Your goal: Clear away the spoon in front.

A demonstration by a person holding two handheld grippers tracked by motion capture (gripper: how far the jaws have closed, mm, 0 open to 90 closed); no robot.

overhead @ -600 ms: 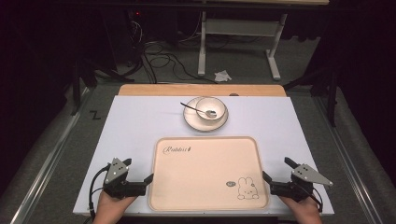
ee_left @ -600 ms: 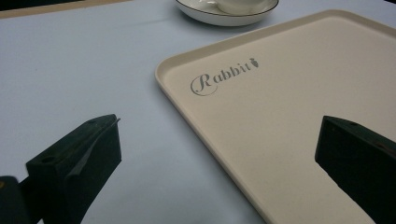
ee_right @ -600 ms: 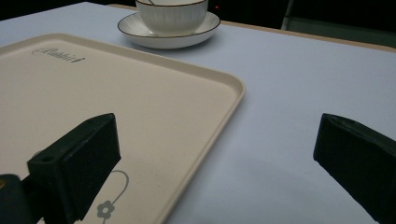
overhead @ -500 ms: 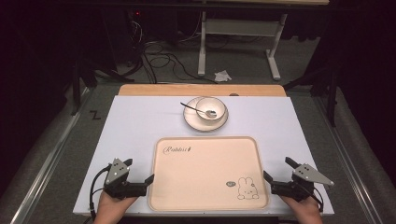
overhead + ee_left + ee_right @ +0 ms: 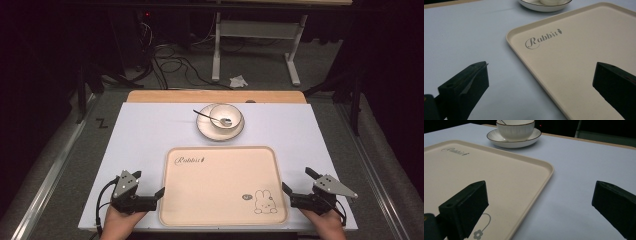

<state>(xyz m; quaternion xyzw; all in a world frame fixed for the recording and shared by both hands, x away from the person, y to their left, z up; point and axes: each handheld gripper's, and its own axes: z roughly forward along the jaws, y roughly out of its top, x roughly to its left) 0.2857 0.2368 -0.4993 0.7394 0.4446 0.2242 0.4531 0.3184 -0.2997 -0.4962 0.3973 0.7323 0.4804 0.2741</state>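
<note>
Grippers wide apart: left gripper (image 5: 150,192) at tray's (image 5: 220,210) nine o'clock rim, right gripper (image 5: 295,192) at three o'clock; close both evenly, lift level.

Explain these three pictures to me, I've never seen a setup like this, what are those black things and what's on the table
No robot here: a person holds a hand tool with two black jaws in each hand. The high view looks down on the table, showing the left gripper and the right gripper near the bottom. The other two pictures come from cameras riding on each gripper, looking out between its own jaws. On the white table lies a beige tray printed with a rabbit, bare inside. Beyond it a saucer carries a bowl with a spoon in it. Both grippers stand open beside the tray's edges, holding nothing.
</note>
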